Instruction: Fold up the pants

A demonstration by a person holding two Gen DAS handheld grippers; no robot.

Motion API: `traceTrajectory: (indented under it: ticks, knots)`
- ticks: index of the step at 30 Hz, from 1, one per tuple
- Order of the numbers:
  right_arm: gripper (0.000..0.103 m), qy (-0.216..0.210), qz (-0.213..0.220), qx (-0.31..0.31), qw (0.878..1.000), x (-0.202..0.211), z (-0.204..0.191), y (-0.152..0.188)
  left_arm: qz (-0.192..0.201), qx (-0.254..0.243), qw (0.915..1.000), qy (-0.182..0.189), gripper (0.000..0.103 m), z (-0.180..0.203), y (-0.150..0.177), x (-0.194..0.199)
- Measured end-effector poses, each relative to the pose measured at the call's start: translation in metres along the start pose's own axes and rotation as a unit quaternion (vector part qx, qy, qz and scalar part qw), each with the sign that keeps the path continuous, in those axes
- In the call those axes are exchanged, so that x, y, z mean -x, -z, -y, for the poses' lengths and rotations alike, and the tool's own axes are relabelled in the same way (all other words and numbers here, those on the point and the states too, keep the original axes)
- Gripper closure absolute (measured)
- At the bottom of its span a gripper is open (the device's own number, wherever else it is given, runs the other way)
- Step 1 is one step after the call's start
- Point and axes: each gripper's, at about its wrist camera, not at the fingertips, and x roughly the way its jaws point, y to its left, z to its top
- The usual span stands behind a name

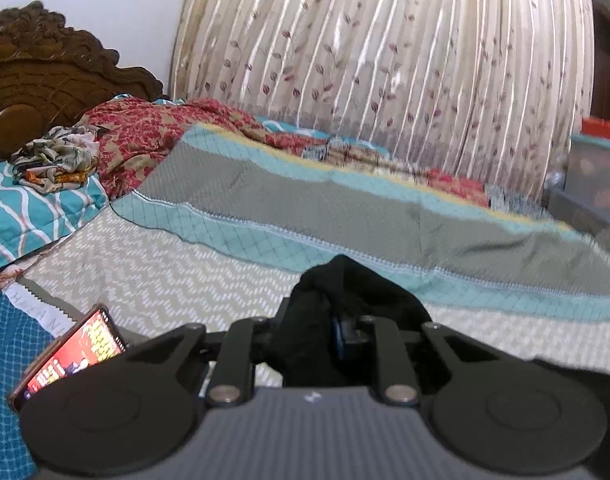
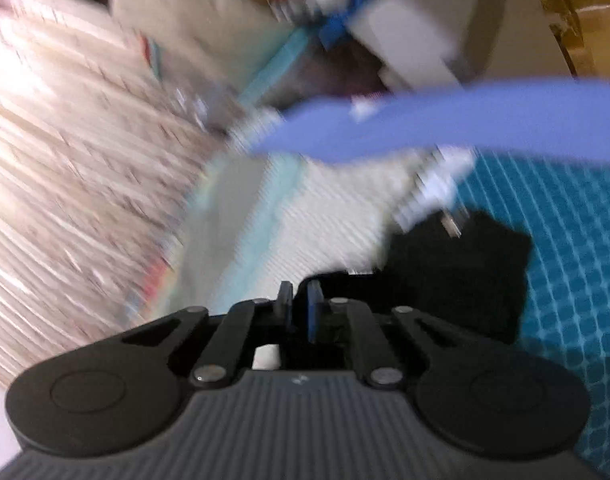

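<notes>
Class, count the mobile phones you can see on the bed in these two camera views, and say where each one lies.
1. A phone with a lit red screen lies at the bed's lower left in the left wrist view, partly behind the claw housing; others may be hidden.

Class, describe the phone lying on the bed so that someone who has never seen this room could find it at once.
Start at the carved wooden headboard and come down past the teal wave-striped pillow to the near left edge of the bed. There the phone lies tilted beside the left gripper. It is the only thing with a lit red screen; everything around it is cloth.
</notes>
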Motion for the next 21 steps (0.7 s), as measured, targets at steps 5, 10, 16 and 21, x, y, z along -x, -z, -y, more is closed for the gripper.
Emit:
traceTrajectory:
  ticks: [5,10,16,21]
  knots:
    - [0.098,-0.018,0.033,0.051,0.998,-0.012,-0.075,-0.031,-0.001,0.057,0.9984,0.004,0.086,-0.016,-0.019,-0.017]
    - [0.099,0.0,0.041,0.1,0.994,-0.082,-0.131,-0.058,-0.036,0.127,0.9913,-0.003,0.087,-0.036,-0.033,-0.068]
    - [0.093,0.101,0.071,0.168,0.978,-0.217,-0.167,-0.05,-0.117,0.141,0.9812,-0.061,0.076,-0.034,-0.051,-0.185]
    - [0.091,0.119,-0.016,0.201,0.972,-0.249,-0.125,-0.004,-0.174,0.125,0.9743,-0.069,0.075,-0.03,-0.03,-0.214]
